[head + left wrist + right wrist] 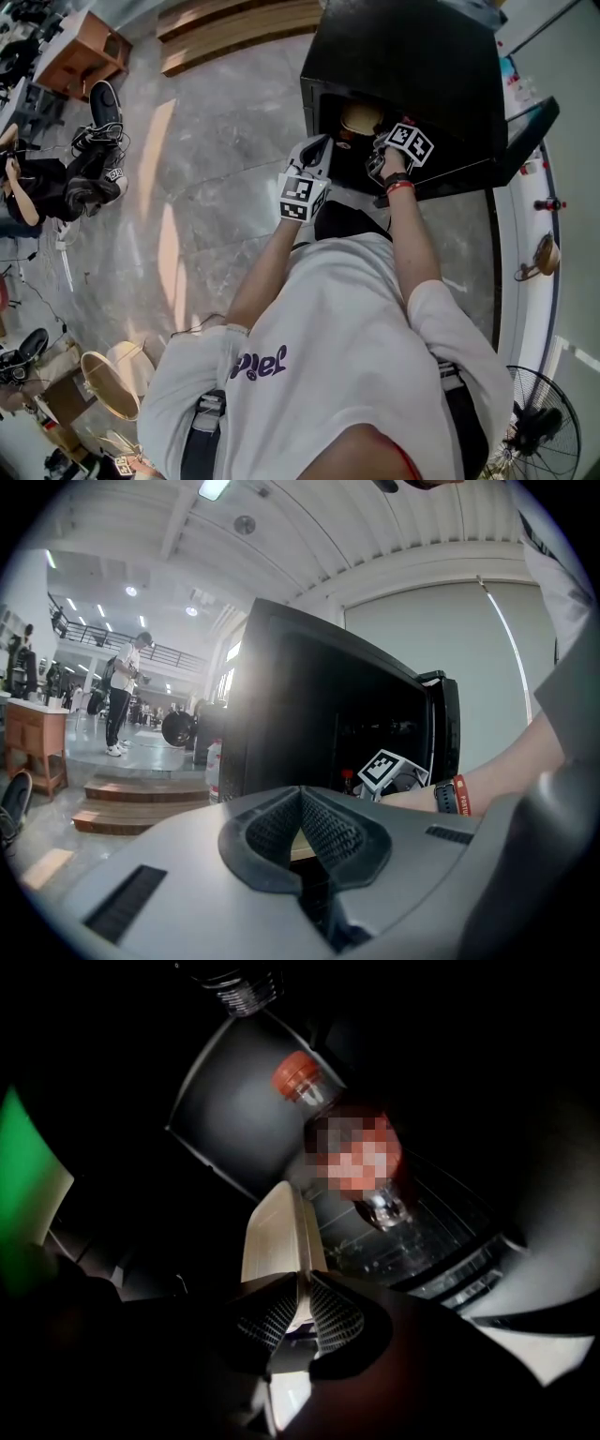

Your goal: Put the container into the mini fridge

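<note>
The black mini fridge (412,56) stands with its door (525,141) swung open to the right. A cream container (361,117) sits in the dark opening. My right gripper (375,142) reaches into the fridge. In the right gripper view, it (302,1283) is shut on the container's (277,1237) thin rim, beside a red-capped bottle (342,1138) on a wire shelf (441,1232). My left gripper (322,148) hovers at the opening's left edge. Its pads (328,827) meet at the tips, with only a pale sliver showing behind them.
Wooden steps (239,28) lie behind the fridge on the left. A seated person with black skates (94,159) is at the far left. A white counter (539,234) runs along the right. A fan (539,422) stands at bottom right. Another person (122,691) stands far off.
</note>
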A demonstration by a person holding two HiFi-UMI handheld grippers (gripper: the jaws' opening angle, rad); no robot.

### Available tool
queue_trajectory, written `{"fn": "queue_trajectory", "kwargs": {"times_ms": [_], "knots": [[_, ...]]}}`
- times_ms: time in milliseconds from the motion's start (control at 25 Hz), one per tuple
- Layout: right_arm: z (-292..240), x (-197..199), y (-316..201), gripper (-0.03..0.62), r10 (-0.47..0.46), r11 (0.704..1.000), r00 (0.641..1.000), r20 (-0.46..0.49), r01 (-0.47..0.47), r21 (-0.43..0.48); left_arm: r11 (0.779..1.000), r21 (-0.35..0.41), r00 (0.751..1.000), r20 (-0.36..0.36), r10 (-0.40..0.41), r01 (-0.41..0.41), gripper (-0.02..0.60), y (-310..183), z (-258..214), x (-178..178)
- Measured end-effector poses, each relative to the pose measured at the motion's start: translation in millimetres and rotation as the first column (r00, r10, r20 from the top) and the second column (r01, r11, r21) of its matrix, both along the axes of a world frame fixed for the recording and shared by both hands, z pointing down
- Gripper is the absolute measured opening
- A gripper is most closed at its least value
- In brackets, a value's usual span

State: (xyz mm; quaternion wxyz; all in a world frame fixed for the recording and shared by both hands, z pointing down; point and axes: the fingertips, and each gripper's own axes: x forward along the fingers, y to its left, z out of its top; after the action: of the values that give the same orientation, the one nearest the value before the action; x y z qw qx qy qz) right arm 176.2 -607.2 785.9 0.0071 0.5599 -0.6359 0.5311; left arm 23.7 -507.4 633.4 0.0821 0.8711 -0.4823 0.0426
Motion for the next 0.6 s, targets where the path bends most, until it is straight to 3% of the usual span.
{"fn": "queue_trajectory", "kwargs": {"times_ms": [320, 600], "knots": [[5, 0, -19, 0.052, -0.026, 0.996, 0.997, -0.070, 0.032, 0.080, 1.000, 0.011, 1.000, -0.011, -0.006, 0.006, 0.020, -5, -4, 3], [7, -1, -29, 0.058, -0.041, 0.996, 0.997, -0.066, 0.046, 0.077, 1.000, 0.011, 1.000, -0.012, -0.001, 0.002, 0.020, -2, 1, 5]]}}
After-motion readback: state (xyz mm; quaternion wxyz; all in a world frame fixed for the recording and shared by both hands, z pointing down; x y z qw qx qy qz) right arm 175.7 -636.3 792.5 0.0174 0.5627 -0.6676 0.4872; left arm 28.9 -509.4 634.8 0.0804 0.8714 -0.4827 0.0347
